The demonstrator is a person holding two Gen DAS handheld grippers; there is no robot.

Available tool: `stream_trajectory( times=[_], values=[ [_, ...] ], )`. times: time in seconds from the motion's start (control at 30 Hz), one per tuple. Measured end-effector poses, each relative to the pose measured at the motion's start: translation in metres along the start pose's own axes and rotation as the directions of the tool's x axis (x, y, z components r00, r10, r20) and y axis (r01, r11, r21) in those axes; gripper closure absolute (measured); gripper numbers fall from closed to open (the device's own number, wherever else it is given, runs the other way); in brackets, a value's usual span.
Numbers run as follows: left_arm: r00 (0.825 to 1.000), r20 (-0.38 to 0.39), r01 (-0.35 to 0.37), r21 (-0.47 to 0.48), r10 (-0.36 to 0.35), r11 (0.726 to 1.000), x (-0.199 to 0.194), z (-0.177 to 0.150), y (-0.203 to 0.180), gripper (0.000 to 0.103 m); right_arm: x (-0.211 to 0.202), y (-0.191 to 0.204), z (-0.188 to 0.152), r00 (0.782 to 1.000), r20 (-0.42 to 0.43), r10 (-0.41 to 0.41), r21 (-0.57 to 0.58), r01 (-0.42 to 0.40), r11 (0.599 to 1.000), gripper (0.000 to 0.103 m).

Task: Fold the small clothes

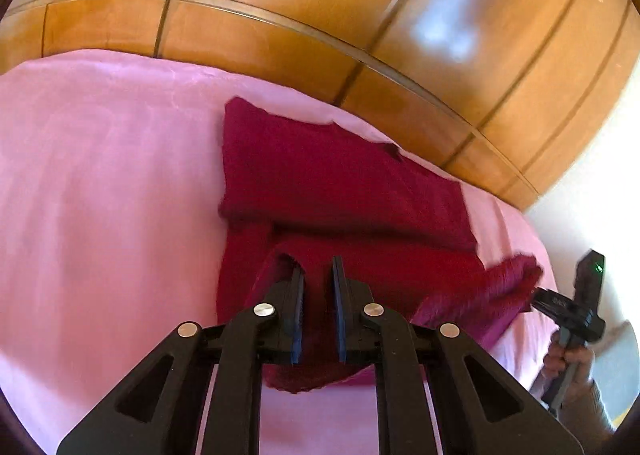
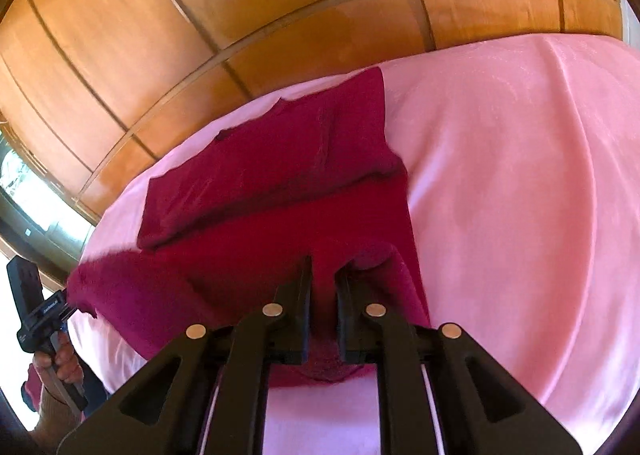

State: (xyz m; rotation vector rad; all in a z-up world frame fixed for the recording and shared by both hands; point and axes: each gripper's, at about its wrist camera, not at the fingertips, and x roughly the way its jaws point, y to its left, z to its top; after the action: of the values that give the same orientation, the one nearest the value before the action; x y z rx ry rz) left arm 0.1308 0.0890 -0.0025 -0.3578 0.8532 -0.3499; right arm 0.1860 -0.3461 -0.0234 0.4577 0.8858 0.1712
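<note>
One dark red knitted garment (image 1: 340,183); one pink bedcover (image 1: 100,175); one glossy brown wooden panelled wardrobe front (image 1: 280,35); two black two-finger grippers, left (image 1: 318,267) and right (image 2: 324,267); two hands (image 1: 568,363).

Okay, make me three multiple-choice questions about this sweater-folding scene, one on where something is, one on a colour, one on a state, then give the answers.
1. Where does the dark red knitted sweater lie?
A. on the pink bedspread
B. on a bare floor
C. in a basket

2. What colour are the panels behind the bed?
A. white
B. glossy brown wood
C. grey

3. What is the left gripper doing?
A. standing empty
B. clamping a sweater edge
C. holding a hanger

Answers: A, pink cloth surrounds the sweater; B, shiny brown panels; C is wrong, B, red knit sits pinched between its fingers.
</note>
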Motion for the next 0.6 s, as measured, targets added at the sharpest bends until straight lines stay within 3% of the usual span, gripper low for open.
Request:
stream_trajectory(
  times=[0.07,0.1,0.13,0.2,0.3,0.43,0.5,0.57,0.6],
  values=[
    [1.0,-0.009,-0.008,-0.062,0.008,0.998,0.013,0.016,0.012,0.069,-0.002,-0.003,0.01,0.998,0.052,0.035,0.03,-0.037,0.999,0.033],
    [1.0,0.003,-0.013,-0.085,0.014,0.996,0.015,0.023,0.018,0.061,-0.004,-0.007,0.013,0.997,0.075,0.026,0.029,-0.028,0.999,0.029],
    [0.996,0.056,-0.067,-0.104,0.073,0.992,0.011,0.026,0.023,0.046,-0.006,-0.007,0.015,0.996,0.091,0.022,0.028,-0.025,0.999,0.027],
    [0.991,0.095,-0.087,-0.108,0.097,0.99,0.008,0.026,0.031,0.04,-0.01,-0.012,0.011,0.995,0.101,0.018,0.047,-0.023,0.999,0.018],
    [0.996,0.054,-0.06,-0.129,0.067,0.99,0.007,0.013,0.047,0.04,-0.017,-0.022,-0.007,0.996,0.087,-0.007,0.058,0.002,0.998,0.018],
    [0.999,-0.041,-0.031,-0.066,0.029,0.997,0.02,-0.02,0.052,0.04,-0.008,-0.033,-0.033,0.998,0.027,-0.06,0.035,0.059,0.998,0.023],
    [0.997,-0.078,-0.029,-0.065,0.024,0.997,0.026,-0.033,0.051,0.042,0.0,-0.038,-0.041,0.997,0.003,-0.075,0.038,0.074,0.997,0.04],
    [0.994,-0.102,-0.03,-0.063,0.023,0.998,0.035,-0.043,0.05,0.065,0.009,-0.043,-0.047,0.997,-0.018,-0.076,0.045,0.077,0.996,0.056],
    [0.994,-0.099,-0.048,-0.049,0.043,0.998,0.036,-0.045,0.048,0.07,0.012,-0.042,-0.048,0.996,-0.021,-0.084,0.036,0.084,0.996,0.063]
  ],
)
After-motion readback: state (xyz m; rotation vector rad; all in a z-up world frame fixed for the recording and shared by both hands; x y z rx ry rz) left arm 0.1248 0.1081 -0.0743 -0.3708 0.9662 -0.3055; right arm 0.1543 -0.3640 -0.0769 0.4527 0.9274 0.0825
